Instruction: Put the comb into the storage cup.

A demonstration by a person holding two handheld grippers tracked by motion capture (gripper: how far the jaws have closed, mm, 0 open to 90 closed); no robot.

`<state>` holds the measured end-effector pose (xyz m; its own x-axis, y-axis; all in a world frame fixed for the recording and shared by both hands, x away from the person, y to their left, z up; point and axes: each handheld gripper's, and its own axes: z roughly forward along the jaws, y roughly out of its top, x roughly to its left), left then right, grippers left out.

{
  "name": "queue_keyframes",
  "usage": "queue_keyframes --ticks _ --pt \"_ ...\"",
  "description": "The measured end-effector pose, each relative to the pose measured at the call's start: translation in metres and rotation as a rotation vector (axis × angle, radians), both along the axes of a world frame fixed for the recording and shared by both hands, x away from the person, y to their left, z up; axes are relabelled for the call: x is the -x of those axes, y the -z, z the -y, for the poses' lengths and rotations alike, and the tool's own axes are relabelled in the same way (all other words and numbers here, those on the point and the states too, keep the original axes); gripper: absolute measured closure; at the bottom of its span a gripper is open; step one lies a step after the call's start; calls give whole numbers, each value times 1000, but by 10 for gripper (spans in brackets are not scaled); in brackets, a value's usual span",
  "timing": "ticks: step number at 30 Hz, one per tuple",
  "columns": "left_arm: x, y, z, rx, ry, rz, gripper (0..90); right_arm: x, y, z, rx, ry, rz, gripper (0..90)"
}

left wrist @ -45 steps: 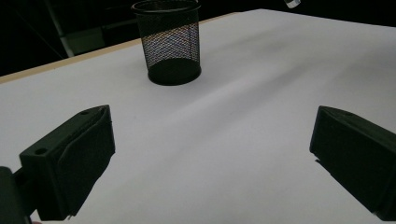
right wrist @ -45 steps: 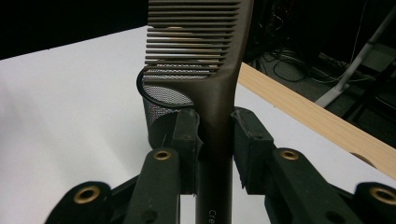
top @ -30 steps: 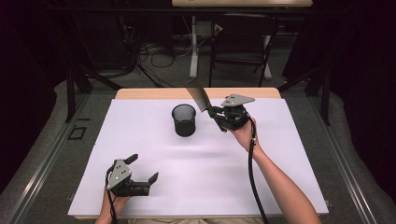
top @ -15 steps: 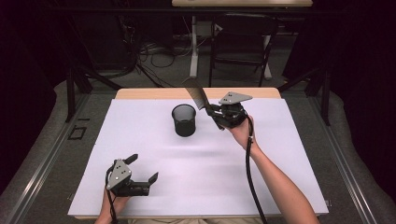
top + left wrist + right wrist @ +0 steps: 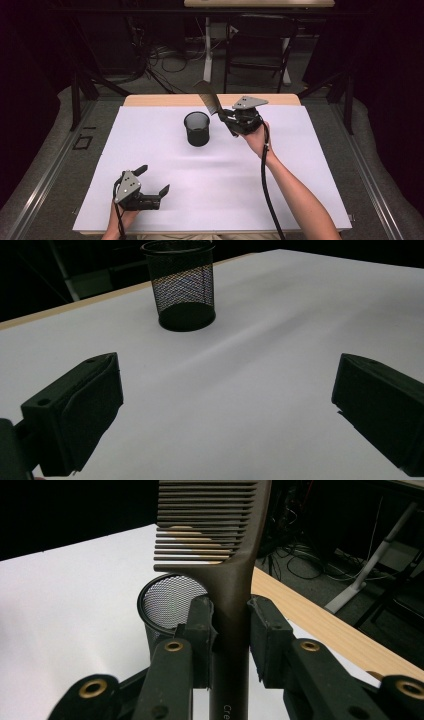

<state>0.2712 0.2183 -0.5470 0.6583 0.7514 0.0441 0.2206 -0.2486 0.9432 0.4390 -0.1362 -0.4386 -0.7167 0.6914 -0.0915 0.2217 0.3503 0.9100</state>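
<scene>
A black mesh pen cup [image 5: 197,128] stands upright on the white table sheet [image 5: 165,160] toward the far middle; it also appears in the left gripper view as the mesh cup [image 5: 182,285] and in the right gripper view as the cup [image 5: 167,602]. My right gripper [image 5: 225,117] is just right of the cup, shut on the handle of a dark brown comb [image 5: 209,98], whose toothed end points up and to the far left. In its own view the comb [image 5: 225,555] rises between the jaws. My left gripper [image 5: 152,181] rests near the front left, open and holding nothing.
The wooden table edge [image 5: 150,100] runs along the far side, with a chair [image 5: 260,45], desk legs and cables on the floor behind. The right gripper's cable [image 5: 265,180] trails down along the forearm. Dark floor lies beside the table.
The right gripper with the comb has shifted slightly left and farther away, toward the cup. The left gripper has not moved.
</scene>
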Motion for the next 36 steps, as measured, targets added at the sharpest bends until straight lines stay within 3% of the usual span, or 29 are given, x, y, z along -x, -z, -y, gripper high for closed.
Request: queue_keyframes --ticks 36 --pt "1 -1 -1 -2 -6 4 0 -10 -7 -14 -29 -3 15 727"
